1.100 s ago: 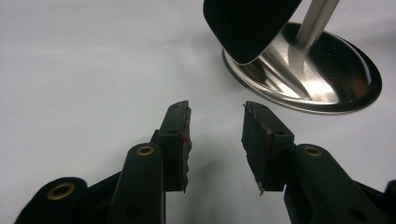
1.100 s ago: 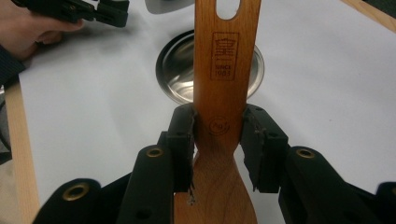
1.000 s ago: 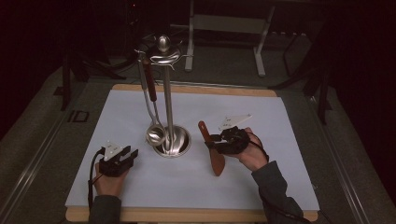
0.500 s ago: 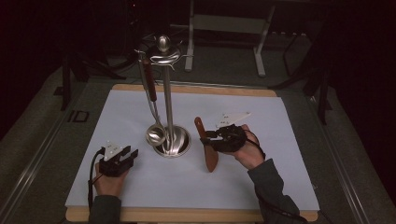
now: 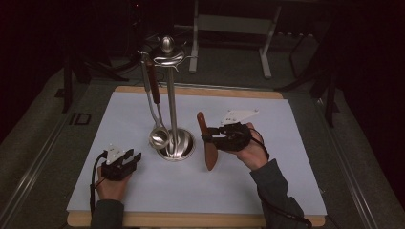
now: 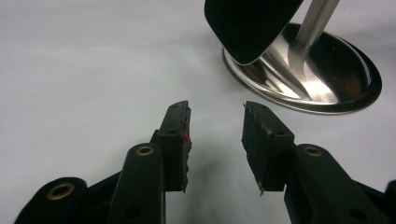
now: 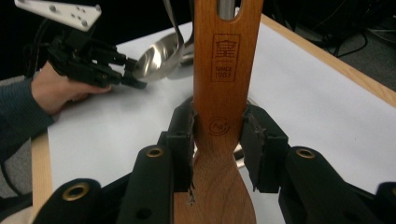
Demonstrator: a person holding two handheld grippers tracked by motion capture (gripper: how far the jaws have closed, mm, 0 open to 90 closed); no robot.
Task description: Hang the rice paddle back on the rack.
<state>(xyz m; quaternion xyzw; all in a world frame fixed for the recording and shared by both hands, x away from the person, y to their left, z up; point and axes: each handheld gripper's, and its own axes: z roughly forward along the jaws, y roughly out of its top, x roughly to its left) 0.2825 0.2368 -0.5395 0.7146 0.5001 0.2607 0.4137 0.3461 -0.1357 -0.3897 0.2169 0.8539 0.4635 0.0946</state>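
Note:
A steel utensil stand [image 5: 175, 148] rises from a round base [image 6: 303, 74] in the middle of the white mat. From its top hook hangs a steel ladle [image 5: 159, 139] with a brown grip. My right gripper [image 5: 206, 138] is shut on the handle of a wooden spatula [image 5: 209, 155], which it holds off the mat just right of the stand, blade low. In the right gripper view the pads [image 7: 184, 130] press both edges of the spatula [image 7: 224, 70] below its hanging slot. My left gripper [image 5: 136, 156] rests on the mat left of the base, open [image 6: 215, 112] with nothing between its fingers.
The white mat [image 5: 286, 157] covers a wooden table whose edge [image 5: 191, 219] runs along the front. Dark floor and metal frame legs [image 5: 265, 52] lie beyond the far edge. The ladle's bowl [image 6: 247, 23] hangs close ahead of my left gripper.
My right gripper has lifted the wooden spatula and carried it a little left, closer to the stand. The left gripper has stayed put.

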